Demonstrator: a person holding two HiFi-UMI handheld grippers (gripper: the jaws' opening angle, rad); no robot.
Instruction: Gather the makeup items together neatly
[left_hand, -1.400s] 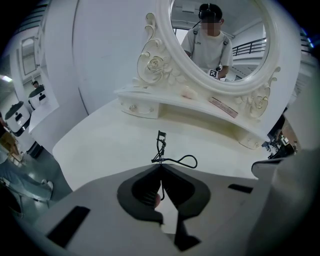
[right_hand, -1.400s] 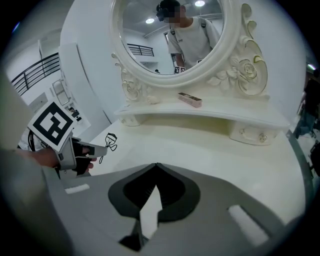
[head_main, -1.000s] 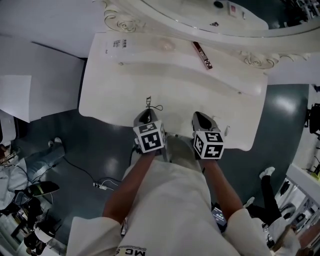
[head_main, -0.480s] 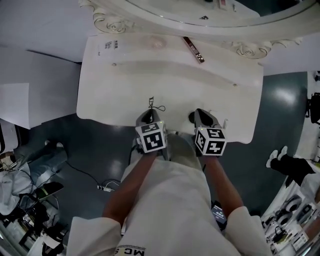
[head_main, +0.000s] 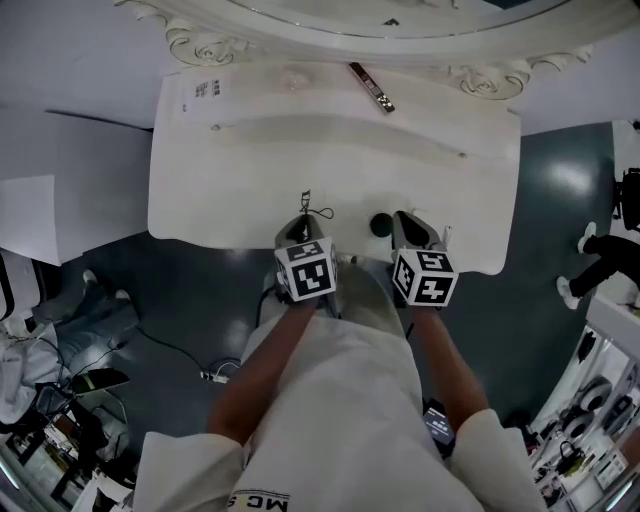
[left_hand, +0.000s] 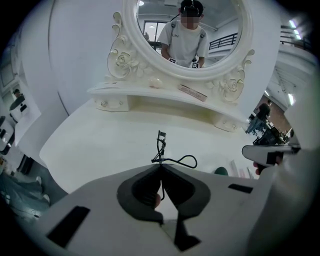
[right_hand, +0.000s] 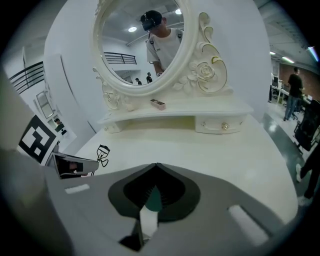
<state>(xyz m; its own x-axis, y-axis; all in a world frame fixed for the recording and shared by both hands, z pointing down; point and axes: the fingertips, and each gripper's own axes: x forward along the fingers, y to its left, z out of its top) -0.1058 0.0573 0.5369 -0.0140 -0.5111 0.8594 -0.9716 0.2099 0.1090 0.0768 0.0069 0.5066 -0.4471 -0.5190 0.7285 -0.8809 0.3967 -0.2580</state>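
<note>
1. curler (left_hand: 160, 147) sits by the near edge of the table (head_main: 220, 180), its handle grasped in the clenched left gripper (left_hand: 160, 165).
2. right gripper (right_hand: 156, 166) is clenched shut on nothing; a green item (head_main: 381, 224) sits just left of it.
3. pink tube (head_main: 370, 87) lies far, on the shelf (head_main: 250, 95).

Near the bench's (head_main: 230, 180) front edge, left to right: eyelash curler (head_main: 306, 205), round jar (head_main: 381, 224), thin stick (head_main: 445, 236). Behind, on the raised shelf (head_main: 250, 95) below the mirror (right_hand: 135, 45): round item (head_main: 297, 78) left, flat case (head_main: 371, 88) right. Right gripper (head_main: 402, 222) between jar and stick.
</note>
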